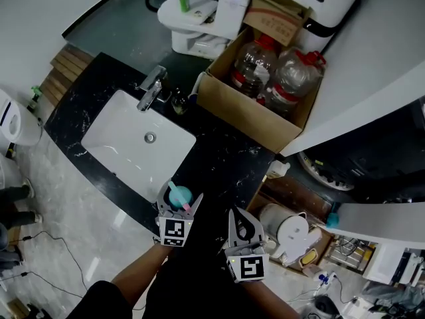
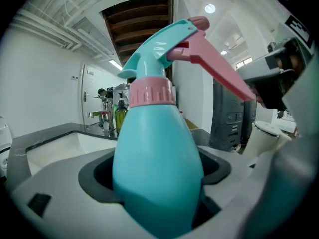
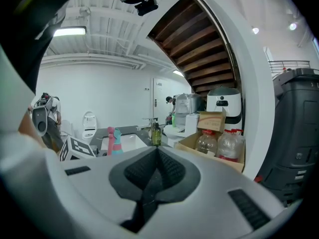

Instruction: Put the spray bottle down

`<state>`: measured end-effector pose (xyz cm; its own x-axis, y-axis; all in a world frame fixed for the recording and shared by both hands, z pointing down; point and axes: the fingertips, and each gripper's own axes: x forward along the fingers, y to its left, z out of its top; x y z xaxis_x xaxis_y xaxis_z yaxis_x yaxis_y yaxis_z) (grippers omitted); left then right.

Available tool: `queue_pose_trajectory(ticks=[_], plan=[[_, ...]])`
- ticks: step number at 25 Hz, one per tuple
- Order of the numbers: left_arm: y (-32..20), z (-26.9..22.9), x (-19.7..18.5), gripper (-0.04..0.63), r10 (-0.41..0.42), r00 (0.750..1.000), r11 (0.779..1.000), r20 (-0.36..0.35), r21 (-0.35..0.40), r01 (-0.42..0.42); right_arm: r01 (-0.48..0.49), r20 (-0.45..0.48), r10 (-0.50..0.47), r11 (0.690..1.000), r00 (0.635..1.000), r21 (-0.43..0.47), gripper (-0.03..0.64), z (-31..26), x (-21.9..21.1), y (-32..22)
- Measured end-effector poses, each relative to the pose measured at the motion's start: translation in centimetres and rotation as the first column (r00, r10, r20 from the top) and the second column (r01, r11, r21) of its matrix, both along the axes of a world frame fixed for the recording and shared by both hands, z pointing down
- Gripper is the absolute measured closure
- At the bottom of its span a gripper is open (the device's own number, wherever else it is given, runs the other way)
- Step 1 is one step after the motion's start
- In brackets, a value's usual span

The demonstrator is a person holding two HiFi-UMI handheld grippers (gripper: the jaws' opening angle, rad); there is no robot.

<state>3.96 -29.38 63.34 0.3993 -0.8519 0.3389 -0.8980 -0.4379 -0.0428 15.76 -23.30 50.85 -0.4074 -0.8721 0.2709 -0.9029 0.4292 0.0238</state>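
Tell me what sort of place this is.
Likely a washroom or kitchenette corner: a white sink with a chrome faucet sits in a black stone counter, and a cardboard box of large bottles stands beside it.

I'm looking at a black stone countertop [image 1: 226,159] with a white sink [image 1: 109,135] sunk into it. A chrome faucet [image 1: 151,89] is standing at the basin's far edge, a small dark bottle [image 1: 178,102] just beside it. An open cardboard box [image 1: 247,116] is sitting on the counter, right of those.
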Motion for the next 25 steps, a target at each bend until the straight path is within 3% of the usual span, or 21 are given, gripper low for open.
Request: queue_pose_trajectory(ticks=[10,14,25], plan=[[-0.7,0.6,0.5,0.156,0.017,1.000,1.000,0.025,0.003,-0.017,0.007,0.043,-0.008,1.000,0.999,0.016,0.606,-0.5,-0.6,-0.4],[-0.3,0.6,0.5,0.155,0.026,1.000,1.000,0.003,-0.008,-0.026,0.006,0.029,-0.006,1.000,1.000,0.005,0.606,-0.2,-0.6,0.0],[1.3,0.3,-0.9,0.155,0.023,0.999,1.000,0.023,-0.003,-0.023,-0.023,0.005,0.023,1.000,1.000,-0.016,0.606,0.0,-0.7,1.9]])
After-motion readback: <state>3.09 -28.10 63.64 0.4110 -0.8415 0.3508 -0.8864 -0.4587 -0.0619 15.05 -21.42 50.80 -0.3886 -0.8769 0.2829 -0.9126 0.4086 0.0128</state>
